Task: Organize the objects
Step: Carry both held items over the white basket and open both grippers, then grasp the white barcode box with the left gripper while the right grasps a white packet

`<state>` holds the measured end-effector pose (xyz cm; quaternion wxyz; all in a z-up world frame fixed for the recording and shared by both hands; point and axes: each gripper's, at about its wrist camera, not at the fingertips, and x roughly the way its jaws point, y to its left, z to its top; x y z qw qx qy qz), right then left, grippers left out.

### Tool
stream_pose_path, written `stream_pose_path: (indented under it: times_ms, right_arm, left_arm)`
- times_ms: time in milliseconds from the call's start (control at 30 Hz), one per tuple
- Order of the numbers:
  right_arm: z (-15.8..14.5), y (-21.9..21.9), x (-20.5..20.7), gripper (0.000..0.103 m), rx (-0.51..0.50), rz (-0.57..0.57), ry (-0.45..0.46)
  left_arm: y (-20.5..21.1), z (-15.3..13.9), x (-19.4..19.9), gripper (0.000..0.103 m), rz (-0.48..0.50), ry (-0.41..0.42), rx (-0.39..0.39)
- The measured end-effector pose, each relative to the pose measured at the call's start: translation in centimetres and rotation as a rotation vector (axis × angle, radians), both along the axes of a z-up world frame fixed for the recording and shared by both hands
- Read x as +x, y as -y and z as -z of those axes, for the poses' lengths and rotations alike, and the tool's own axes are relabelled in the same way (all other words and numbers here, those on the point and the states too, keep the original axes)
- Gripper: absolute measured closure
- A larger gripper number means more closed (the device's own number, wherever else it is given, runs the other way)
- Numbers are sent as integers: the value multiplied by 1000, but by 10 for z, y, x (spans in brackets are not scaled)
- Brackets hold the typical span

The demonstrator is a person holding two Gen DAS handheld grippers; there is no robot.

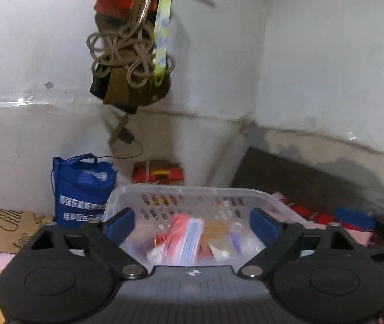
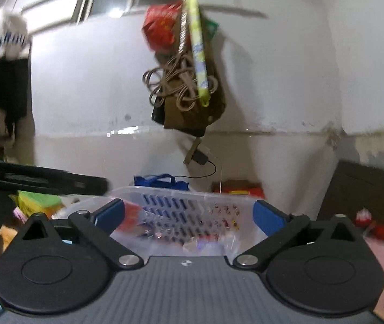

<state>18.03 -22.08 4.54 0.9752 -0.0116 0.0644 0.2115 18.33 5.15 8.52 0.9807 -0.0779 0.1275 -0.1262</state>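
Left tool (image 1: 192,225) jaws spread wide and empty, right tool (image 2: 190,216) likewise, clear plastic basket (image 1: 192,190) of packets just ahead of both, blue tote bag (image 1: 82,189) behind it against the wall

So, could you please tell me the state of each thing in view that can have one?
left gripper: open, holding nothing
right gripper: open, holding nothing
clear basket: upright, holding packets
blue bag: standing upright beside the basket
brown bag: hanging on the wall
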Motion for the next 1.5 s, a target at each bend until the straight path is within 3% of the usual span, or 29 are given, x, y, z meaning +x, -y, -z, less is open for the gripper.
stream_pose_path:
  times_ms: [67, 200, 267, 367, 467, 667, 733, 800, 833, 867, 933, 1100, 1367, 1500]
  right_arm:
    - [19, 10, -22, 0, 47, -24, -73]
    - [62, 6, -36, 1, -20, -43, -265]
    - [71, 2, -34, 10, -40, -41, -326]
    - [76, 2, -33, 37, -48, -20, -351]
    - [81, 4, -26, 49, -26, -16, -405]
    - [82, -11, -20, 52, -120, -4, -456]
    - [84, -14, -21, 61, -144, -9, -448]
    - [85, -14, -25, 62, -142, -7, -431]
    - [84, -13, -27, 62, -134, -2, -418]
    - [84, -11, -30, 63, -125, -2, -406]
    - [83, -9, -32, 63, -107, -3, -391]
    - [82, -2, -35, 63, -63, -18, -365]
    - [81, 9, -43, 65, 19, -21, -279]
    - [81, 8, -45, 65, 8, -17, -258]
  left_arm:
    - [-1, 19, -31, 4, 34, 4, 4]
    - [4, 57, -56, 5, 44, -21, 49]
    - [2, 66, -51, 6, 54, -57, 29]
    - [-4, 73, -43, 7, 66, -83, 3]
    - [-6, 79, -38, 7, 62, -95, 3]
    - [5, 91, -35, 8, 57, -113, 39]
    - [10, 91, -36, 8, 65, -109, 53]
    - [12, 92, -35, 11, 68, -105, 49]
    - [14, 92, -33, 20, 67, -116, 56]
    - [15, 93, -30, 39, 60, -134, 67]
    - [20, 94, -26, 51, 16, -166, 105]
    - [35, 93, -32, 53, -1, -149, 202]
    - [9, 90, -45, 54, -1, -74, 54]
    - [7, 88, -52, 54, 4, -13, 44]
